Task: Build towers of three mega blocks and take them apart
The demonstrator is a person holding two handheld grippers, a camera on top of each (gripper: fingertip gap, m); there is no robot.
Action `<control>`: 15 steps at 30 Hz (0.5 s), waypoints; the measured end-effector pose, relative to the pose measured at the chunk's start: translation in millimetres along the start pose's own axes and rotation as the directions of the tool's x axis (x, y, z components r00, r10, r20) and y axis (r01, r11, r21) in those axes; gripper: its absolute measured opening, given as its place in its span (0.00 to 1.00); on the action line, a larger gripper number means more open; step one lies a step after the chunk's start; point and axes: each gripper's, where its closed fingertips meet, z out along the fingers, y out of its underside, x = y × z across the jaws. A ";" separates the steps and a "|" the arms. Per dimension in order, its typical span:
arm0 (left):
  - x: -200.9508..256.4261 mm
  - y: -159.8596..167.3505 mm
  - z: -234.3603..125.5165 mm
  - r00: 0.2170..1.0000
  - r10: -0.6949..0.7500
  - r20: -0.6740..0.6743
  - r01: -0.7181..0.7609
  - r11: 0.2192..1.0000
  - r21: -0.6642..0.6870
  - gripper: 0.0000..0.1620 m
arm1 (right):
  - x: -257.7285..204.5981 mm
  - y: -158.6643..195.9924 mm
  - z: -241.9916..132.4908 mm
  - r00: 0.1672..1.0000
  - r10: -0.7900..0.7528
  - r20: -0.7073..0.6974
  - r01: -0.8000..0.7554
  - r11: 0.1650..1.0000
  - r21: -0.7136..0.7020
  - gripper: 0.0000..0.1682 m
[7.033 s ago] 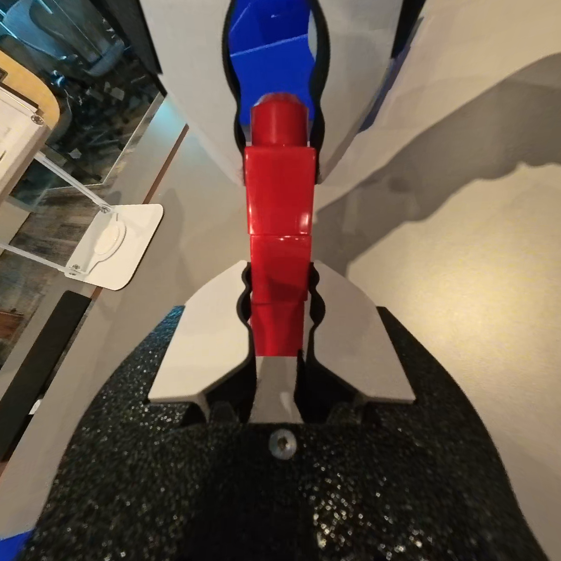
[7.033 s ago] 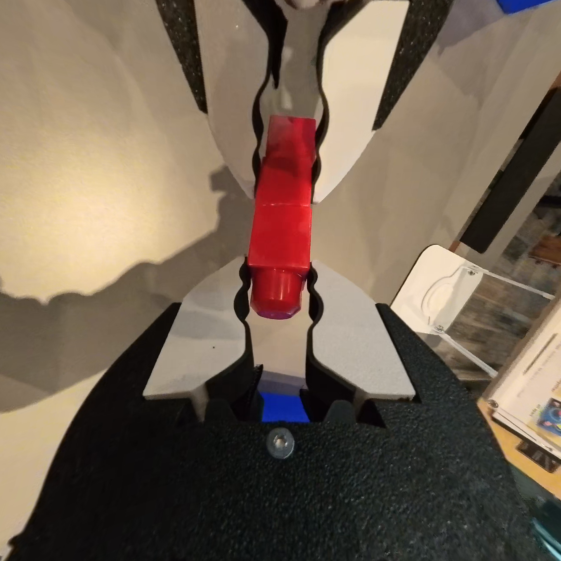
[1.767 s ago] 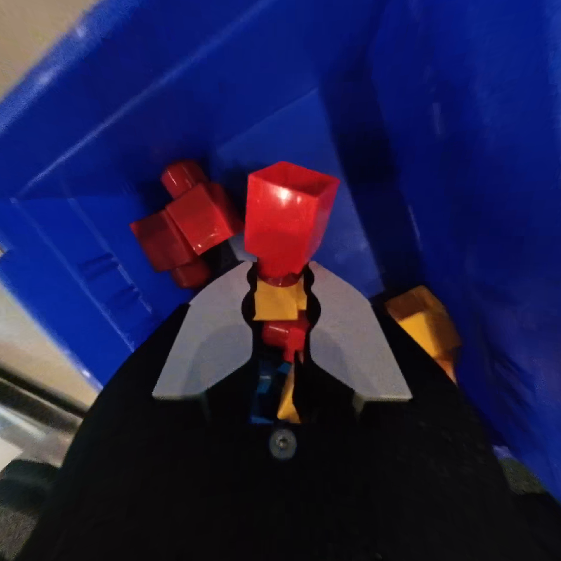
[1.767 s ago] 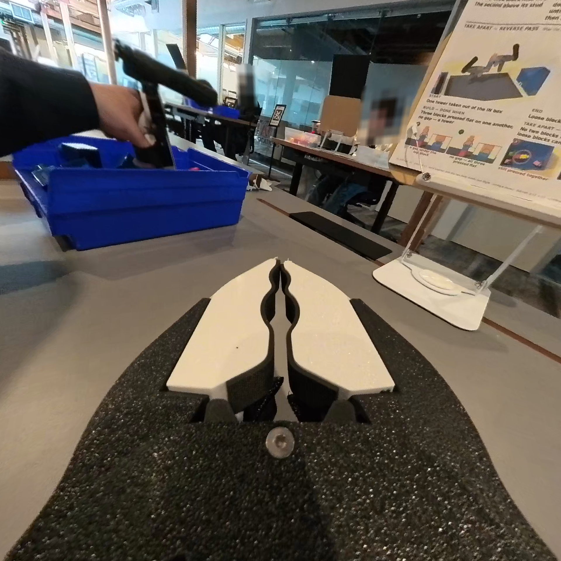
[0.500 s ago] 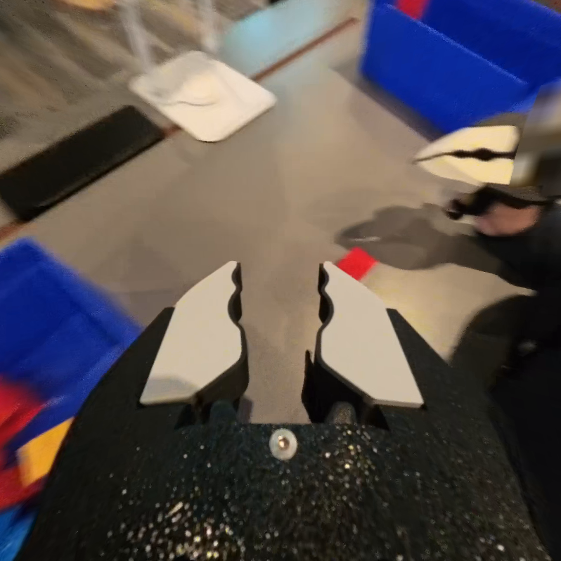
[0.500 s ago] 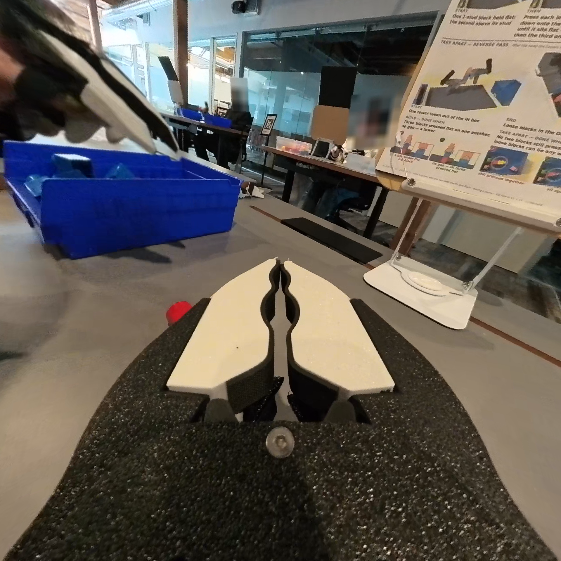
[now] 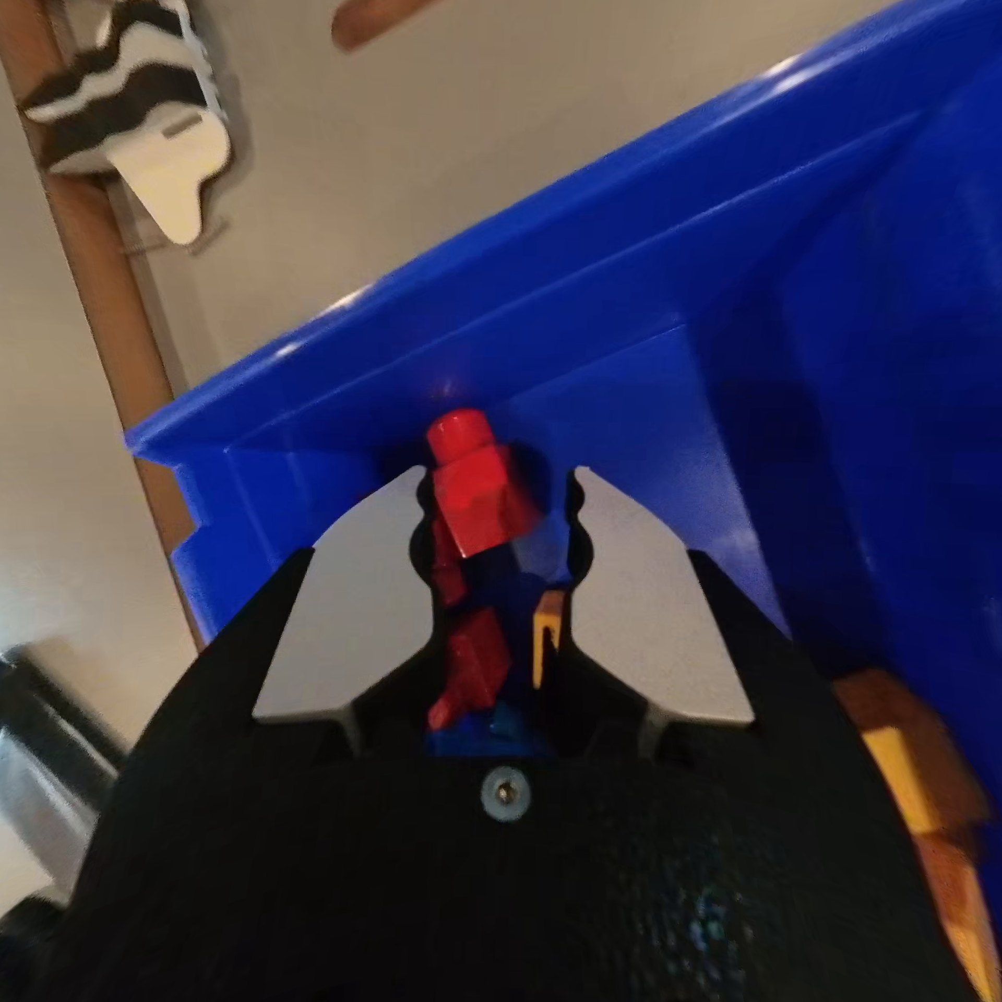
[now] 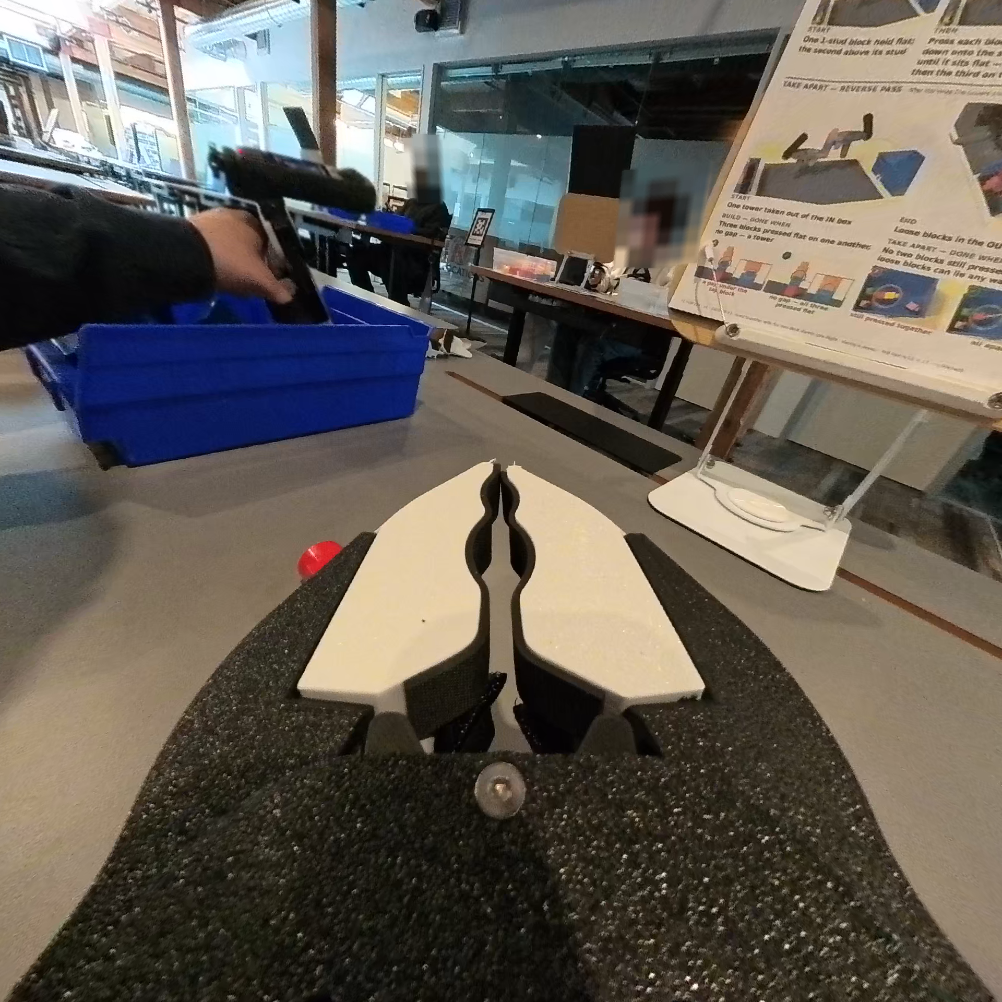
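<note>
My left gripper [image 7: 496,477] is open and reaches down into the blue bin [image 7: 623,303]. A red block [image 7: 474,499] with its stud pointing away lies between the fingers, close to the left one. More red blocks [image 7: 471,656] lie below it, nearer the palm. I cannot tell if they are joined. My right gripper [image 8: 500,466] is shut and empty, low over the grey table [image 8: 162,569]. A loose red block [image 8: 317,558] on the table shows just left of it, partly hidden.
Yellow blocks [image 7: 542,640] and a blue block [image 7: 477,726] also lie in the bin. In the right wrist view a hand [image 8: 238,260] holds the left gripper in the bin [image 8: 244,379]. An instruction board [image 8: 867,217] on a white stand [image 8: 759,520] is at the right, a black strip [image 8: 591,428] beyond.
My left gripper has swung from over the open table down into the blue bin and now sits around the red block, still open. My right gripper has stayed shut in place.
</note>
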 end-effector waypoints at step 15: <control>-12.2 21.3 37.7 0.999 0.038 0.025 -0.030 0.970 -0.242 0.34 | -2.2 2.2 1.7 1.000 0.008 0.011 -0.008 1.000 -0.007 0.00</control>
